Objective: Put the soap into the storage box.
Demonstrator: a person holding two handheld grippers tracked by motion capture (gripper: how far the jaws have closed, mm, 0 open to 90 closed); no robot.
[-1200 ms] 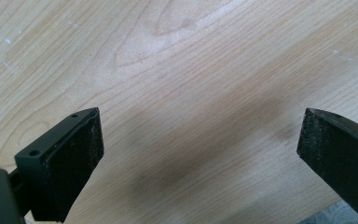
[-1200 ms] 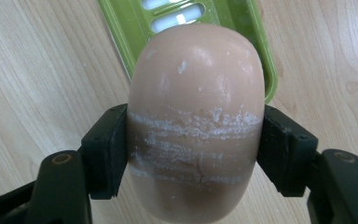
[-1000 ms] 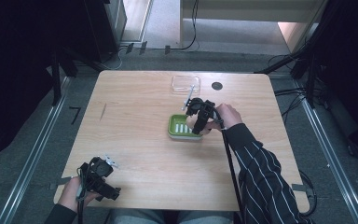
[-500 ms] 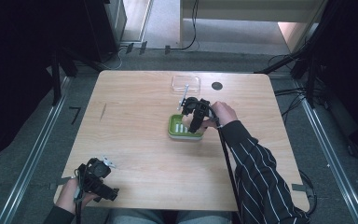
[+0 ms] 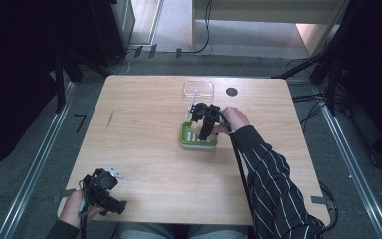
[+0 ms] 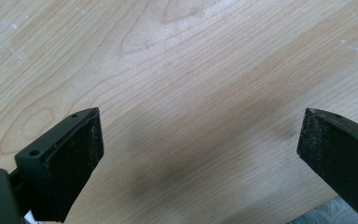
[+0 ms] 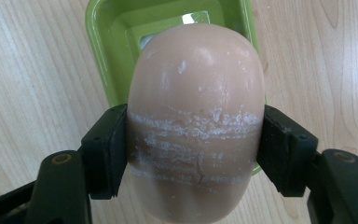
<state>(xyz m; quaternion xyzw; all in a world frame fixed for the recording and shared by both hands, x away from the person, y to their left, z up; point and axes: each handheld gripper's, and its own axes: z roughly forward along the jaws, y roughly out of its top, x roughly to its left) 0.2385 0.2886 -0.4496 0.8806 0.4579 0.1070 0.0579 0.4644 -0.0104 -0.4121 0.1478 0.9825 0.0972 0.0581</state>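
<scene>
Pink soap bar [image 7: 196,121] sits clamped between the right gripper [image 7: 193,149] jaws, held above the green soap dish [image 7: 107,56] on the wooden surface [image 5: 144,124]. Left gripper [image 6: 200,149] hangs with jaws wide apart near the surface's front-left corner.

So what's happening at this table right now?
A person works with two handheld grippers. The right gripper is clamped on a rounded beige soap bar, held over a green dish mid-table. The left gripper is open over bare wood at the table's near left corner. A clear lid lies beyond the dish.
</scene>
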